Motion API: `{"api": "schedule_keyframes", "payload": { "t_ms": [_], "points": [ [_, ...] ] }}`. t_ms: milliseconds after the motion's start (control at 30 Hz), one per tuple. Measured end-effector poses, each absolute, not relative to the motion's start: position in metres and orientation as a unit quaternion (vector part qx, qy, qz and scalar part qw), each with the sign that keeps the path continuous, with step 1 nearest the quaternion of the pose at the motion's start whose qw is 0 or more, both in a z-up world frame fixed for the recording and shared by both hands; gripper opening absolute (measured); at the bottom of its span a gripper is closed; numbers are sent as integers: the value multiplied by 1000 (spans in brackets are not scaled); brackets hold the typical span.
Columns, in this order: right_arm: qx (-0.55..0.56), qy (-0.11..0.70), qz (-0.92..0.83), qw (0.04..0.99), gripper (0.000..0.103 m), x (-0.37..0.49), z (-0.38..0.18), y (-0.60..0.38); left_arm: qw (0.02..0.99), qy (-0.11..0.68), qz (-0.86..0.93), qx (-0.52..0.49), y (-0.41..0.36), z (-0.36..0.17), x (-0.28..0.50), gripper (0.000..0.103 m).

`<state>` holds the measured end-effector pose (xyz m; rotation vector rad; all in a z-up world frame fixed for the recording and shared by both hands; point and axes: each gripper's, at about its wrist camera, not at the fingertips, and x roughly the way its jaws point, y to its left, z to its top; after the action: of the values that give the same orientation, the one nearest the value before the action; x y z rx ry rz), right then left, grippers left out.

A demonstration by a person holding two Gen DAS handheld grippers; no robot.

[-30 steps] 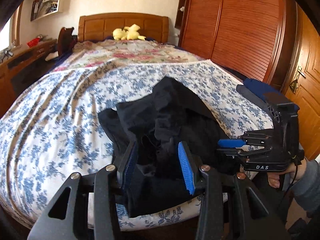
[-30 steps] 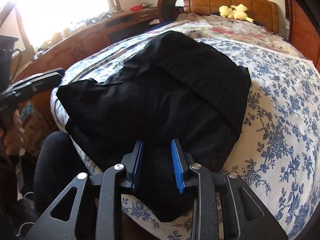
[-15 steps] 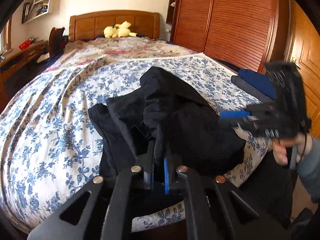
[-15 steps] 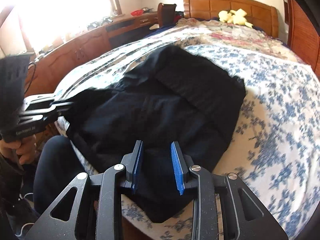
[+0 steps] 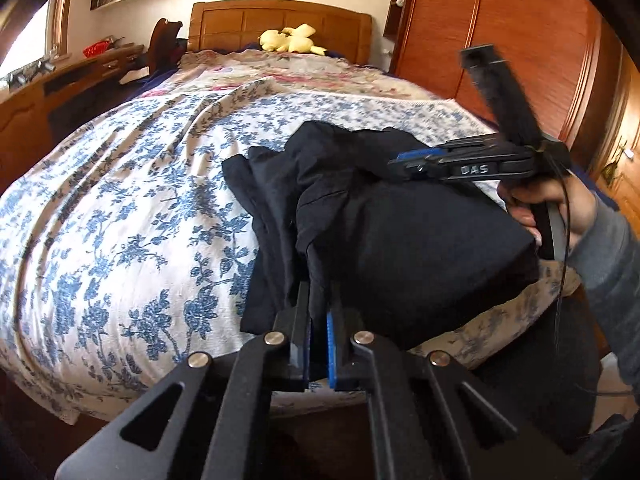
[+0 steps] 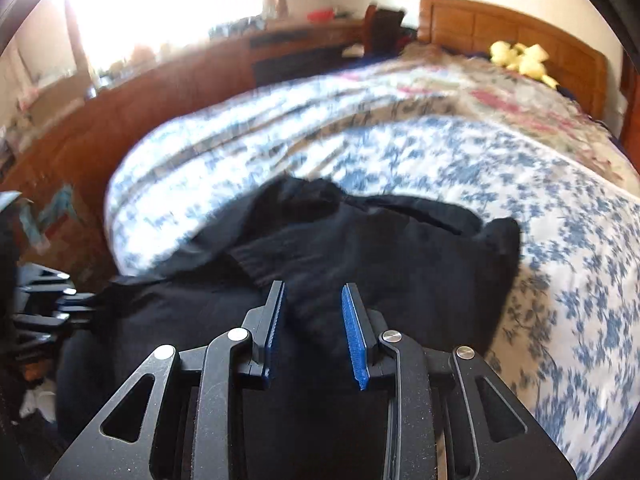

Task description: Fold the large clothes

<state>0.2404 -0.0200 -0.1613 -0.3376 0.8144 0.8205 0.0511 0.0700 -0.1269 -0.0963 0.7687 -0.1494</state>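
Black garment [image 5: 400, 240] between left claw [image 5: 318, 308] pads

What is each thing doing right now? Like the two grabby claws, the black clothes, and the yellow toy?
Left gripper: shut, fingers pinching the black garment's near edge.
Right gripper: fingers apart, above the garment, gripping nothing.
Black garment: crumpled, partly folded, at the bed's near edge.
Bedspread: spread out, wrinkled.
Yellow plush toy: lying by the headboard.

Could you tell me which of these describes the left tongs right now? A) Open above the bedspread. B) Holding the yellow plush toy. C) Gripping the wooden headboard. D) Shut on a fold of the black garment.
D: the left tongs have their blue pads pressed together on a fold of the crumpled black fabric garment at the bed's near edge.
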Motion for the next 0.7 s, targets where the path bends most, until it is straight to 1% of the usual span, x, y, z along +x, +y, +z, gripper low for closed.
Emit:
{"api": "schedule_keyframes", "payload": {
  "t_ms": [100,167,233,333,367,433,533,700],
  "points": [
    [-156,401,397,811,29,255,-178,-23,922,380,-61,-38,65,-129,52,4],
    [-145,398,409,808,30,258,-179,-34,924,377,-49,-36,62,-126,51,8],
    [-141,394,414,808,32,260,-177,-43,925,375,-41,-40,62,-124,49,8],
    [-142,382,412,815,45,263,-168,-59,927,371,-23,-48,63,-119,44,14],
    [-145,378,409,818,54,265,-165,-63,927,372,-18,-52,64,-118,42,15],
    [-154,368,391,829,65,271,-158,-71,926,374,-10,-55,66,-117,39,20],
    [-153,365,363,844,68,286,-152,-86,926,375,-4,-45,67,-115,31,25],
    [-129,394,332,847,69,316,-163,-101,925,378,-1,-35,71,-115,19,33]
  ]
}}
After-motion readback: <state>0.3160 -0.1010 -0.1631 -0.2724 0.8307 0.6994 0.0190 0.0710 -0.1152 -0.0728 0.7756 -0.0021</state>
